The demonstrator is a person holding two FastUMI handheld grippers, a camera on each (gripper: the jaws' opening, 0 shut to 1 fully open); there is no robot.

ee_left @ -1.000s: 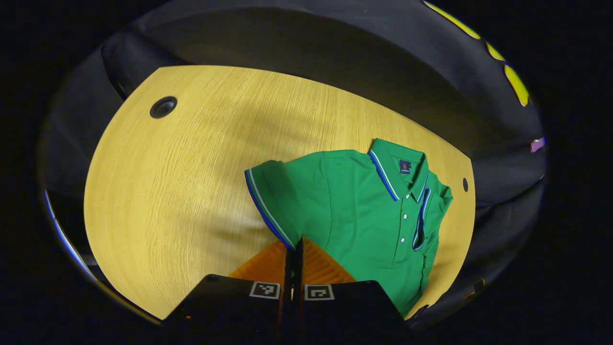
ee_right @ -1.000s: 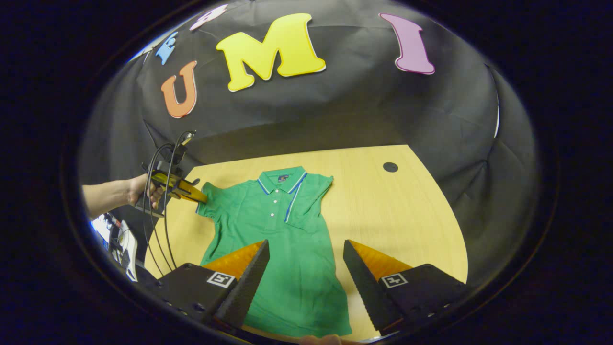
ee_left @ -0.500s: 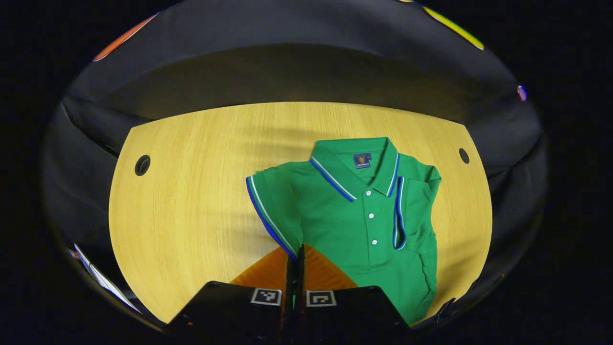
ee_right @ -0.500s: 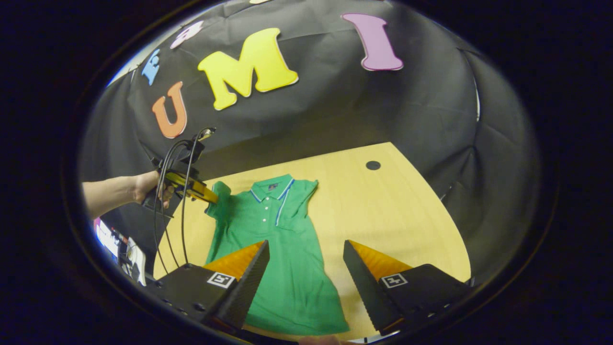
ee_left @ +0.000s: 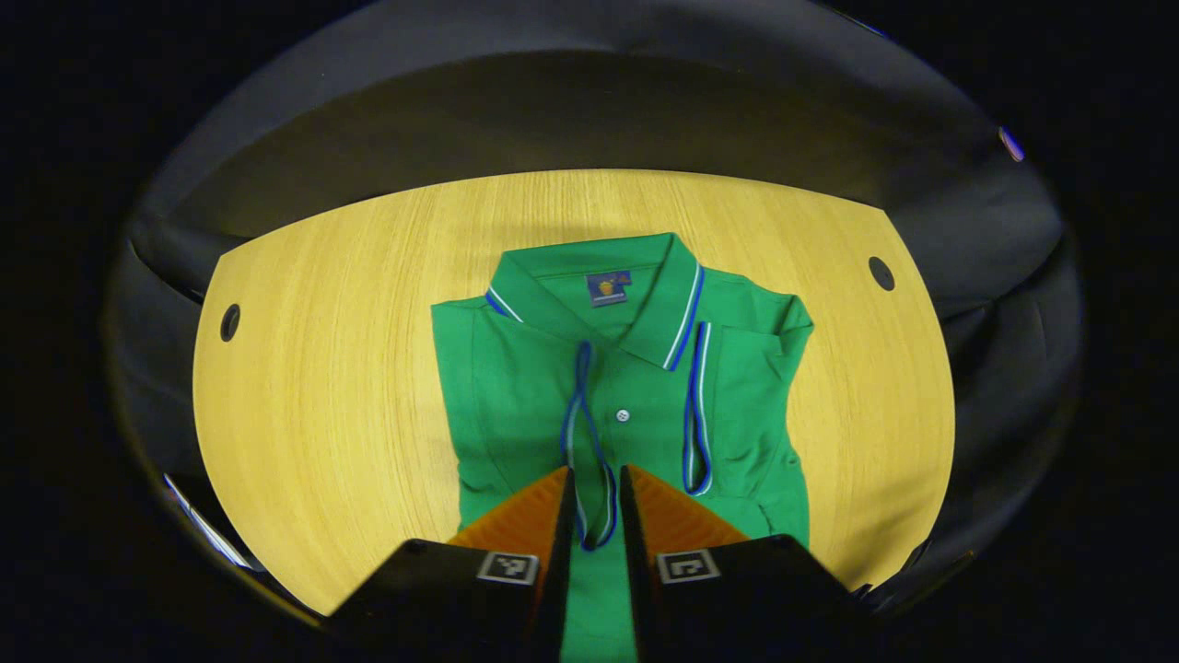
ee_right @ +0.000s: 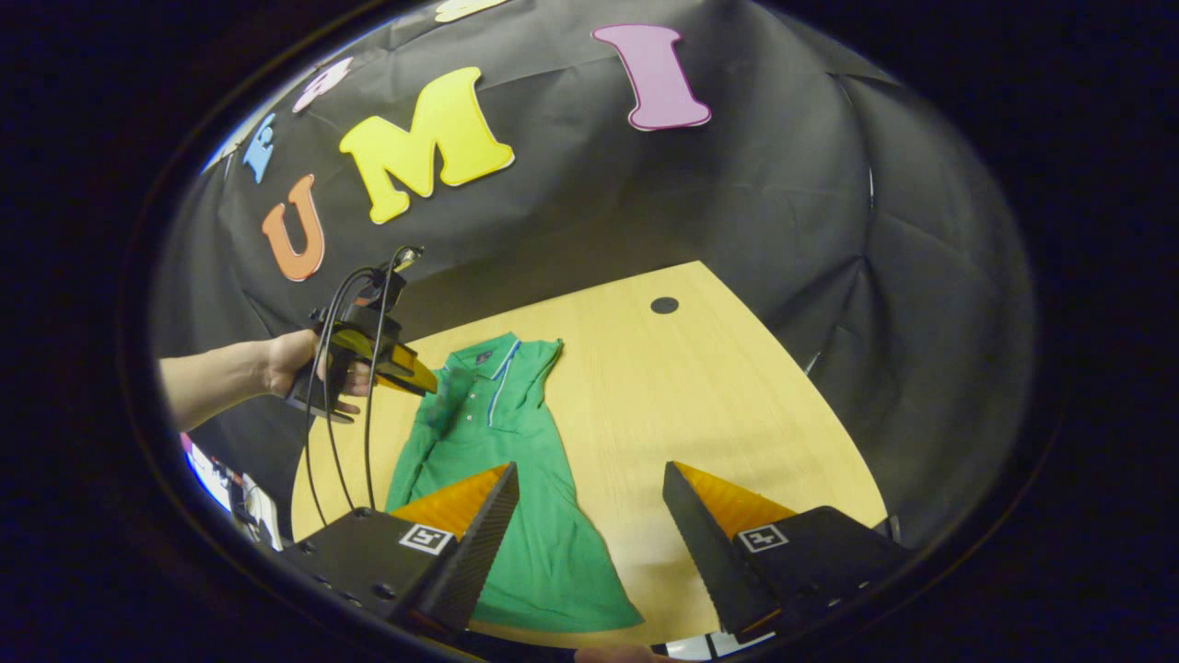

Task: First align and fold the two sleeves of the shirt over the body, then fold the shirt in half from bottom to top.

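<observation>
A green polo shirt (ee_left: 645, 405) with blue and white trim lies flat on the wooden table (ee_left: 322, 350), collar at the far side. Both sleeves lie folded onto the chest: one sleeve (ee_left: 737, 396) on the right, the other sleeve's cuff (ee_left: 585, 433) running down between my left gripper's fingers. My left gripper (ee_left: 594, 474) hovers just over the shirt's middle, jaws parted a little, open. In the right gripper view a hand (ee_right: 295, 364) holds that left gripper (ee_right: 419, 378) above the shirt (ee_right: 497, 479). My right gripper (ee_right: 589, 470) stands wide open, raised above the table beside the shirt's lower half.
Round cable holes sit in the tabletop at the left (ee_left: 229, 322) and far right (ee_left: 881, 273). Black cloth walls close in behind the table. Cables (ee_right: 336, 433) hang from the left gripper. Bare wood (ee_right: 663, 396) stretches to the right of the shirt.
My left gripper carried the left sleeve across onto the chest, then its fingers parted from shut. The right gripper drifted rightward, still open.
</observation>
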